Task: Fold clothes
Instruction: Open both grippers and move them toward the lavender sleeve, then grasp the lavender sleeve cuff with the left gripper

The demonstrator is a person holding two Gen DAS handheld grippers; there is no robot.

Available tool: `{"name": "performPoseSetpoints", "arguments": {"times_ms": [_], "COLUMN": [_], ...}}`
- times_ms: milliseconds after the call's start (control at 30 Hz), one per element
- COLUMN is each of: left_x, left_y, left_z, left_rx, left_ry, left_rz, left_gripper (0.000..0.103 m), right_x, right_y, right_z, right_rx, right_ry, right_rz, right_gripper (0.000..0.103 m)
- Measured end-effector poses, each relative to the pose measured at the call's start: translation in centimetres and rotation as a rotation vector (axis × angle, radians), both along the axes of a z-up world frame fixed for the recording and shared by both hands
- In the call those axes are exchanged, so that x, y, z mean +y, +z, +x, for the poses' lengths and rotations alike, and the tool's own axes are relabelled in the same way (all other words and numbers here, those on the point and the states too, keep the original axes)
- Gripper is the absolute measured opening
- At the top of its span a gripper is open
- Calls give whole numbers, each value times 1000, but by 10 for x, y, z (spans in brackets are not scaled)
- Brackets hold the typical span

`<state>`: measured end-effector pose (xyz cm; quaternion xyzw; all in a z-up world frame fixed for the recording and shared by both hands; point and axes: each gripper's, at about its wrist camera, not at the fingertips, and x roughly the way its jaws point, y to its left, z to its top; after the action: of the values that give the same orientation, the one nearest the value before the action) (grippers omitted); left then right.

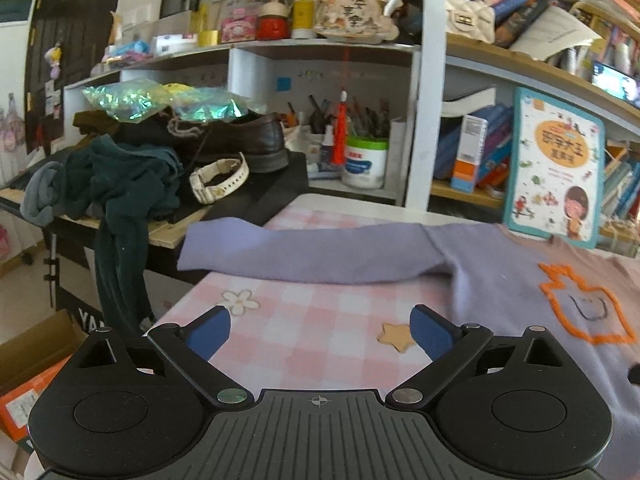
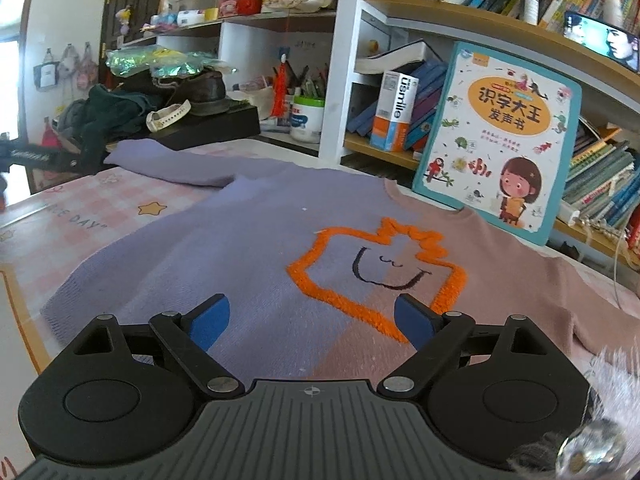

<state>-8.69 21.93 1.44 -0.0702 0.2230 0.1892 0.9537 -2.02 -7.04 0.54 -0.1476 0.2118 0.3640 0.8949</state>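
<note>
Now sweater (image 2: 248, 240) under open right tongs (image 2: 312, 320).

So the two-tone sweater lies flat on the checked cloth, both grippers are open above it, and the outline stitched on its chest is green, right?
Not quite: the outline stitched on the chest is orange, not green, as the right wrist view shows. The rest holds: the sweater lies flat on the checked cloth, and the left gripper and right gripper are both open.

free: tablecloth (image 1: 320, 312) front-left | blocked: book (image 2: 496, 140), shelf (image 2: 440, 12) behind sweater (image 2: 240, 248)
</note>
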Motion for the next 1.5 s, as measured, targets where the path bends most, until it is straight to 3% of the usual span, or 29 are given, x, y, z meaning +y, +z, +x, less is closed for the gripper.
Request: {"name": "performPoseSetpoints", "arguments": {"times_ms": [200,533,667,800,1033,1300,1400,1500], "left_x": [11,24,32,39,50,74,88,103], "left_y": [0,-8,-10,-13,-19,-21,-18,-17], "left_z": [21,41,46,51,63,70,76,81], "left_rx": [16,58,69,75,95,51,44,38], "left_ry": [51,137,179,200,234,274,317,351], "left_rz": [-17,2,-9,-32,-44,-109,-154,-215], "left_gripper": [98,98,98,98,98,98,94,81], "right_x": [3,1,-2,0,7,8,8,8], "right_y": [2,-7,-8,-9,-13,-14,-14,-14], "right_z": [6,21,25,25,27,30,31,31], "right_rx": [-30,57,67,60,93,121,128,129], "right_ry": [31,40,6,-21,25,36,36,37], "right_rz": [3,49,65,44,3,1,4,3], "right_gripper": [91,92,98,99,99,99,99,99]}}
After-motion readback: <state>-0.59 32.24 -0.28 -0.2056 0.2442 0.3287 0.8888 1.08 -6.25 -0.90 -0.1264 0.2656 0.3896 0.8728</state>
